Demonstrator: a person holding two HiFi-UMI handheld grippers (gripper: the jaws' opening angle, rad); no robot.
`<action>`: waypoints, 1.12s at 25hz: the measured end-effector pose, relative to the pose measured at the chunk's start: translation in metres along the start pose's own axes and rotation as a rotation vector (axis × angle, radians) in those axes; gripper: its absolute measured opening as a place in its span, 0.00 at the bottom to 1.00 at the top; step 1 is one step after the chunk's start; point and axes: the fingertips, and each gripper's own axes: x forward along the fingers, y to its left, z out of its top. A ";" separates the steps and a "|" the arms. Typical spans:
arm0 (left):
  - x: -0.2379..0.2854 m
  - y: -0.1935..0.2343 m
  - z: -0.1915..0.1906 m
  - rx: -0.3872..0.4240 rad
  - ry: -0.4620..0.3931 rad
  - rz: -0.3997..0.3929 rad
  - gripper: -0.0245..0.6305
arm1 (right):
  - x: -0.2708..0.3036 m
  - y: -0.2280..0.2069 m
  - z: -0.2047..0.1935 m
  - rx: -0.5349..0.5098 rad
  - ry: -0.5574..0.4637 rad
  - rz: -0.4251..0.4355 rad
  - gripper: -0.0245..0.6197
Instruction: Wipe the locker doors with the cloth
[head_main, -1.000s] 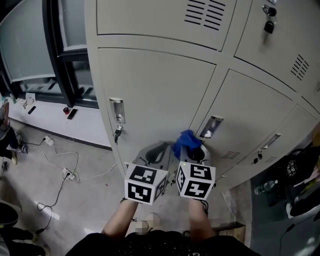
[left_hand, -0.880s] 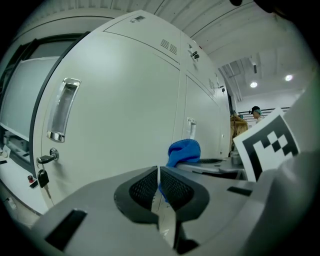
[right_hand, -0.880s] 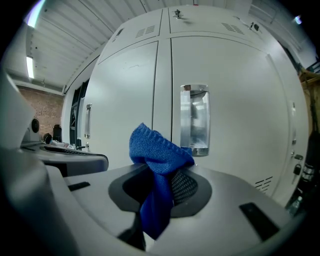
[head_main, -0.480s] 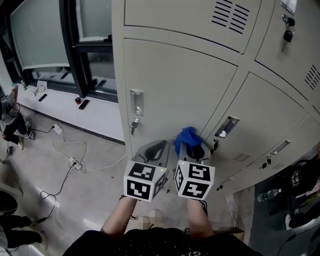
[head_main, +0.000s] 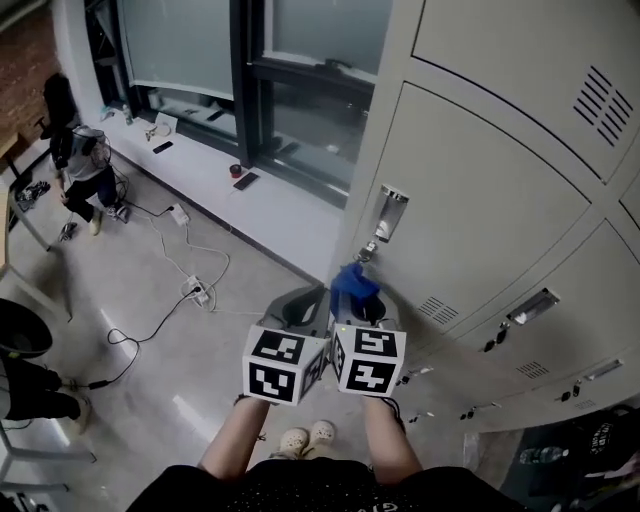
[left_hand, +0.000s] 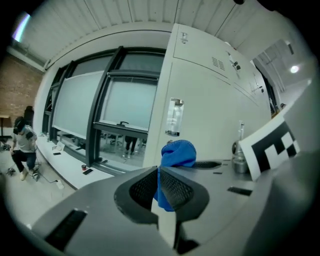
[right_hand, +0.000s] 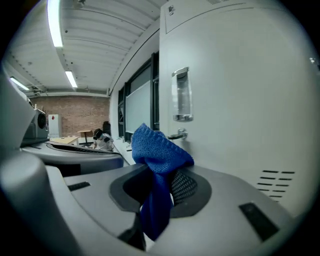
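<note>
A blue cloth (head_main: 352, 283) is bunched in my right gripper (head_main: 354, 302), whose jaws are shut on it; a tail of it hangs down between them (right_hand: 156, 200). The cloth is held just short of a beige locker door (head_main: 480, 210), below that door's metal handle (head_main: 390, 213) and hanging key (head_main: 367, 251). My left gripper (head_main: 312, 300) sits close beside the right one, jaws together with nothing of its own in them. In the left gripper view the cloth (left_hand: 178, 153) shows just beyond my left gripper (left_hand: 159, 182). The handle (right_hand: 181, 95) is ahead in the right gripper view.
More locker doors (head_main: 560, 330) run to the right. Left of them are a dark-framed window (head_main: 260, 50) and a white ledge (head_main: 200, 150) with small items. Cables and a power strip (head_main: 195, 291) lie on the floor. A person (head_main: 82, 160) crouches far left.
The head view has swung left along the lockers, bringing the end door, window and floor into sight. Both grippers stay together and now sit closer; the cloth is still held.
</note>
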 end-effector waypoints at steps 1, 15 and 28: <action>-0.003 0.011 -0.002 -0.005 0.003 0.027 0.05 | 0.008 0.010 -0.001 -0.004 0.007 0.025 0.17; -0.006 0.065 -0.010 -0.005 0.037 0.172 0.05 | 0.068 0.003 0.000 0.042 -0.036 -0.064 0.17; 0.021 0.024 -0.012 0.010 0.050 0.068 0.05 | 0.037 -0.032 -0.008 0.024 -0.061 -0.139 0.17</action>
